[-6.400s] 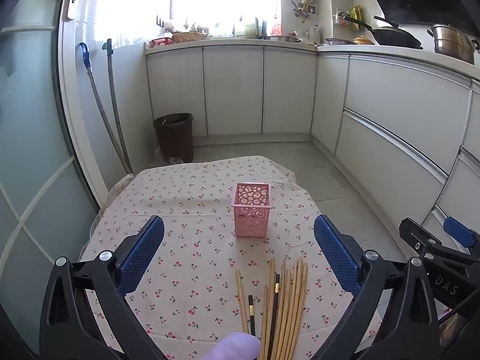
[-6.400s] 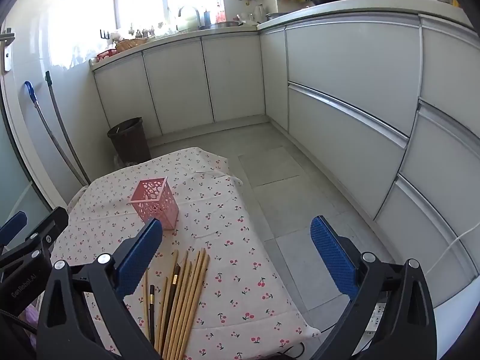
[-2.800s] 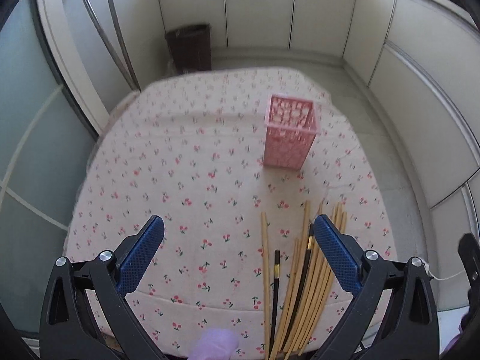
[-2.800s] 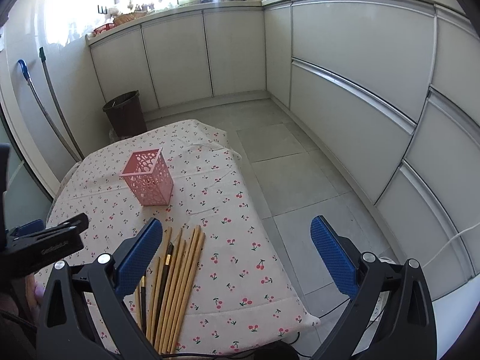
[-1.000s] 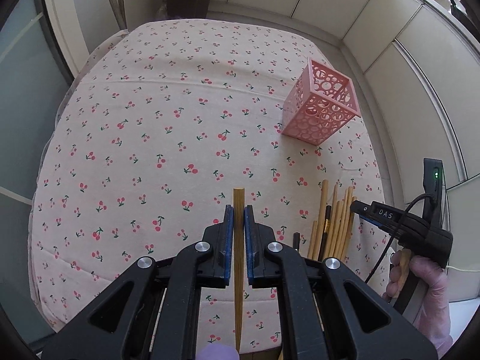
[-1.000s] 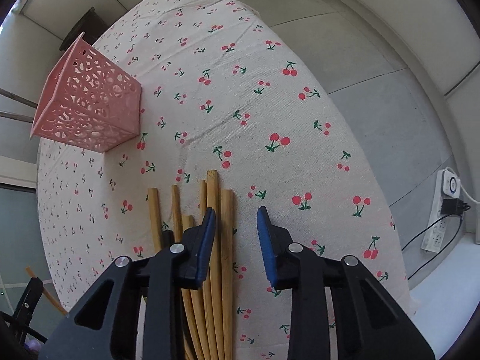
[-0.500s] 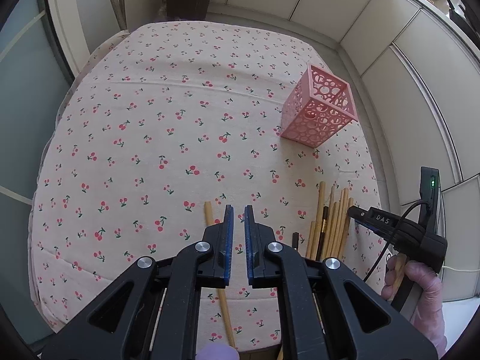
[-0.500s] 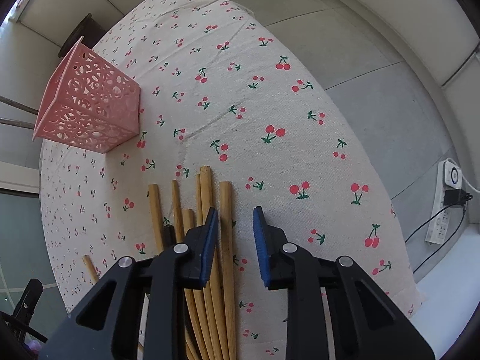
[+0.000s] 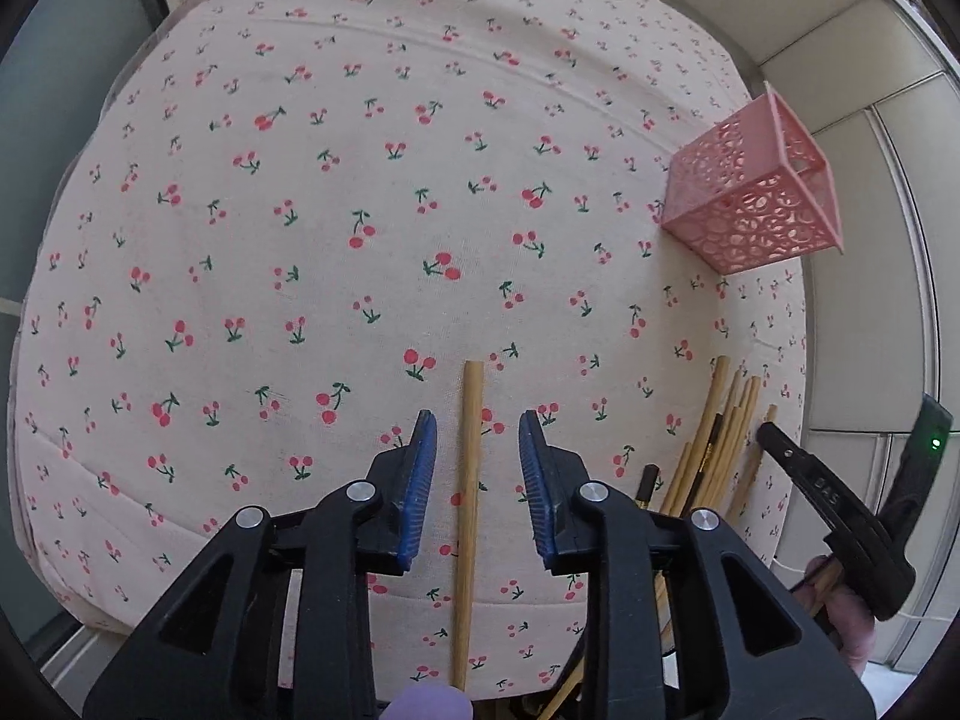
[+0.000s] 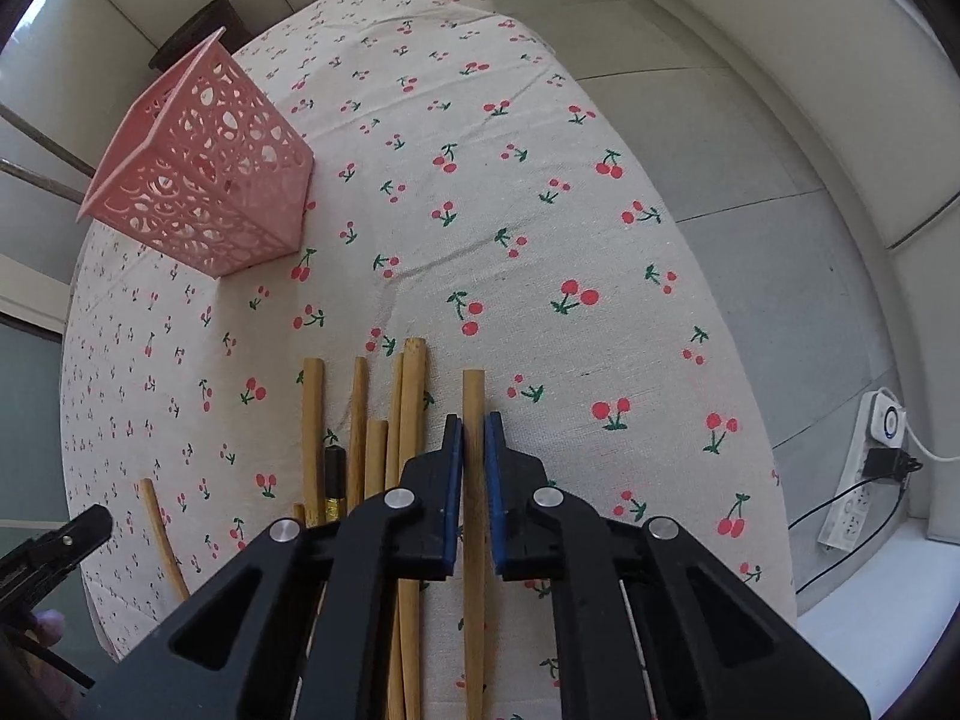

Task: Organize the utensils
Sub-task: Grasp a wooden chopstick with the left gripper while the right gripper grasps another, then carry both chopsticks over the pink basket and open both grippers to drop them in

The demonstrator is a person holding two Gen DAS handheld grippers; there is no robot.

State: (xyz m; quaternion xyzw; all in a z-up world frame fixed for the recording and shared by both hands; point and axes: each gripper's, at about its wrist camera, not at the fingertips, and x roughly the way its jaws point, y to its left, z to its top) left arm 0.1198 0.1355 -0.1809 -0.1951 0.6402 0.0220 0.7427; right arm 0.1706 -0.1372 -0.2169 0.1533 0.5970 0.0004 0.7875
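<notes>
- Left: one wooden chopstick [image 9: 468, 480] is seen lying on the cherry-print counter [image 9: 300, 180], between the parted blue pads of the left hand-held gripper [image 9: 474, 450], untouched. If closed off-centre, it could be rolled away.
- Middle: the chopstick bundle [image 10: 372, 432] is spread side by side; neighbours could be dragged along.
- Right: the right hand-held gripper [image 10: 473, 444] is narrowed around the outermost chopstick [image 10: 473, 396]. Gripped near one end, it could pivot and miss the pink holder [image 10: 210, 180], which could be tipped.

Home kitchen: pale cabinet fronts [image 10: 750, 12], tiled floor [image 10: 780, 192], cherry-print tablecloth [image 9: 360, 180].
</notes>
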